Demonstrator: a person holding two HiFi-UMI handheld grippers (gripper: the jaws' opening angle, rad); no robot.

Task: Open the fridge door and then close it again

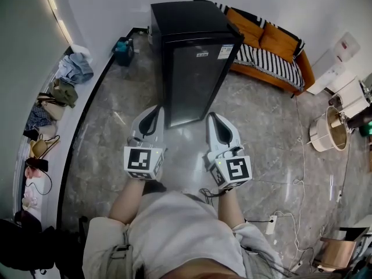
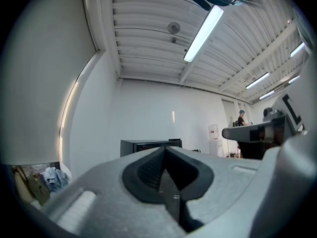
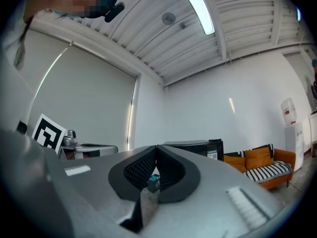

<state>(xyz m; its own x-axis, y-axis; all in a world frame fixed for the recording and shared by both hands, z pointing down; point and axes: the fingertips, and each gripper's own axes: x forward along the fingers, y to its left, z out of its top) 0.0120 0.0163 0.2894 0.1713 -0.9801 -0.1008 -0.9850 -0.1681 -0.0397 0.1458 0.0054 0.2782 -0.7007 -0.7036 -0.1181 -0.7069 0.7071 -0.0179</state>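
A black fridge (image 1: 195,68) stands on the marble floor ahead of me with its door shut. My left gripper (image 1: 156,110) hovers just short of the door's lower left part, its jaws pressed together and empty. My right gripper (image 1: 213,116) is level with it to the right, near the door's lower right corner, also shut with nothing held. In the left gripper view the closed tips of the left gripper (image 2: 165,148) point at the fridge (image 2: 143,145). The right gripper (image 3: 156,147) has the fridge (image 3: 198,147) just right of its tips. Neither gripper touches the fridge.
An orange sofa (image 1: 267,45) with a striped blanket stands right of the fridge. A teal bag (image 1: 123,50) sits left of it. Clothes and bags (image 1: 61,86) line the left wall. A white drum (image 1: 328,129) and a floor power strip (image 1: 270,222) lie at the right.
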